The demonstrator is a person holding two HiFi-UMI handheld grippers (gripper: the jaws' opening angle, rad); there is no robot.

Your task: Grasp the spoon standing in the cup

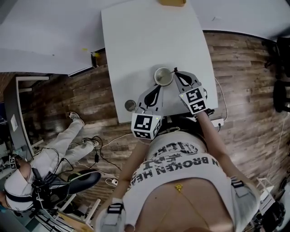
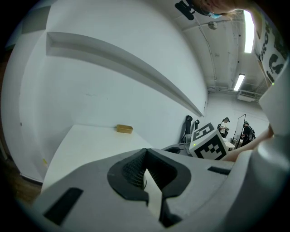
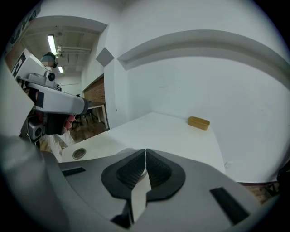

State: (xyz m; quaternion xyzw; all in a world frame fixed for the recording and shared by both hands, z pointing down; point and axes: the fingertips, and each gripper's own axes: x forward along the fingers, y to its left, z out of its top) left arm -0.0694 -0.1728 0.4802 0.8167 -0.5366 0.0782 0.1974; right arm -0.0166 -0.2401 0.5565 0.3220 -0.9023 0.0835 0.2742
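- The tabletop (image 1: 145,36) is white and stands on a wood-plank floor (image 1: 244,90).
- The cup (image 1: 163,76) stands near the tabletop's 6 o'clock edge, upright, with its pale inside facing the head view.
- The spoon is too small to pick out in the cup from above, and neither gripper view shows it.
- The left hand-held gripper (image 1: 158,87) points up toward 12 o'clock, with its tips just at the cup's 6 o'clock side. In the left gripper view its ribbed pads (image 2: 136,170) are pressed together with nothing between them.
- The right hand-held gripper (image 1: 175,71) lies at the cup's 3 o'clock side, its tips just beside the rim. In the right gripper view its jaws are likewise closed tight on nothing.
- A small round metal piece (image 1: 130,105) sits at 8 o'clock from the cup, close to the tabletop's corner.
- A yellow block (image 1: 172,2) lies at the far 12 o'clock edge, well apart from the cup.
- A person in pale clothes (image 1: 50,152) is low on the floor at 8 o'clock.
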